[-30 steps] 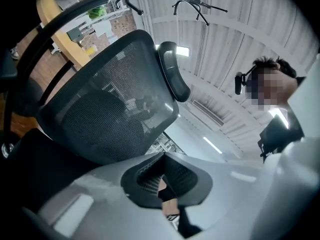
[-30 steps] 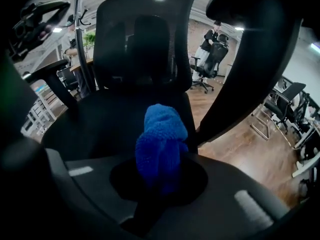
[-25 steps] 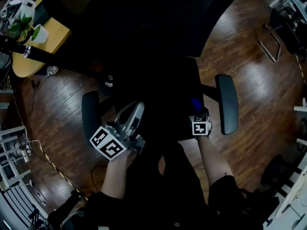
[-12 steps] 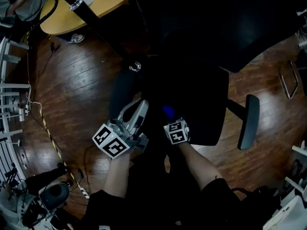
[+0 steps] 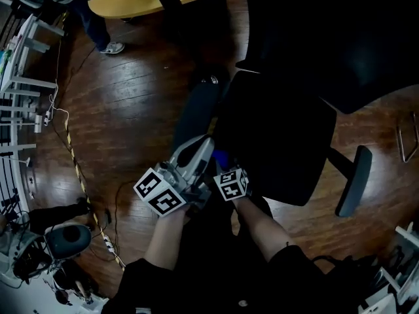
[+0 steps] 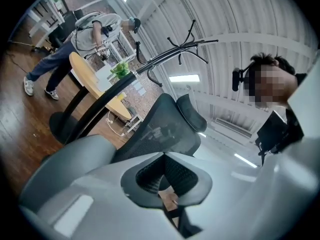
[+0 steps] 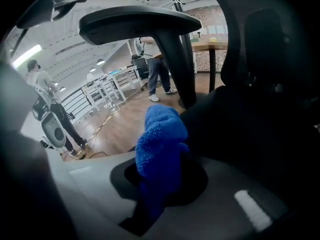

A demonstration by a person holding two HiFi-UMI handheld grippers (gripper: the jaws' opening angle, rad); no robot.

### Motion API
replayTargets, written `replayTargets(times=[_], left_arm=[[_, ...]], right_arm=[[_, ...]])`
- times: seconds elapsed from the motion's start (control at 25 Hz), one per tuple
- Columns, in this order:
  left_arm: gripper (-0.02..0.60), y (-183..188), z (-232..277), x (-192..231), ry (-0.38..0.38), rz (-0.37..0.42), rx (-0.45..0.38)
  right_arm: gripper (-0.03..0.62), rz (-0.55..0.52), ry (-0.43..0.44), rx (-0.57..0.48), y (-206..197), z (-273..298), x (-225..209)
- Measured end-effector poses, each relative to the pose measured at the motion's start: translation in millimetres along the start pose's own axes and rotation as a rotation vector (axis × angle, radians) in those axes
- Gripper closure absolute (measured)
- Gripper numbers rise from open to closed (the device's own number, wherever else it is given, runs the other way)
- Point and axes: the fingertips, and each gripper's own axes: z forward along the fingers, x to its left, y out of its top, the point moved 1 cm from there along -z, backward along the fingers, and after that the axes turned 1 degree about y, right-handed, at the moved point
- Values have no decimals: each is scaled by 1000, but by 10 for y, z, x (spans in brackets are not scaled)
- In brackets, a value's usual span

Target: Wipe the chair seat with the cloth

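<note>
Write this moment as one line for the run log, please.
right tool: shut on blue cloth | cloth: at chair seat edge | left tool: shut, empty, pointing up

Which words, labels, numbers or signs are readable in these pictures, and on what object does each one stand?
No text can be read here.
Marker cubes: black-and-white square patterns only, no letters or numbers.
Papers on the far wall: too small and blurred to read.
Blue cloth: no label shows.
</note>
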Motion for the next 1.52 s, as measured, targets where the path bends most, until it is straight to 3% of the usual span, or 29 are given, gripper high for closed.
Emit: replayTargets(times=[0.16, 0.28, 0.52, 0.72, 0.88, 1.04, 1.12, 1.24, 1.36, 1.52], left_arm=[[589, -52, 113, -129, -47, 6, 48], [589, -179, 309, -236, -87, 16, 97], [589, -663, 1041, -596, -272, 7, 240], [589, -975, 1377, -847, -347, -17, 312], [589, -1206, 1469, -1035, -384, -5, 372], [589, -1181, 1473, -1039, -375, 0, 374], [589, -1088, 1462, -1050, -362, 5, 363], [589, -799, 1432, -1136, -346, 20, 323], [589, -446, 1350, -1397, -358, 53, 278], [589, 28, 1361, -1952, -445, 141, 215]], right_arm=[[557, 79, -102, -1, -248, -203, -370], [557, 217, -202, 3, -564, -521, -793], [557, 386, -424, -11, -1211, -1304, -1539], [557, 487, -559, -30, -1573, -1906, -1967], [557, 540, -610, -53, -1739, -2155, -2129], [557, 573, -606, -57, -1746, -2169, -2167], [557, 566, -588, -94, -1594, -2254, -2159], [557, 498, -514, -251, -945, -2475, -2010], [557, 439, -330, -496, -16, -2883, -1698], [557, 359, -100, -843, 1217, -3881, -1418]])
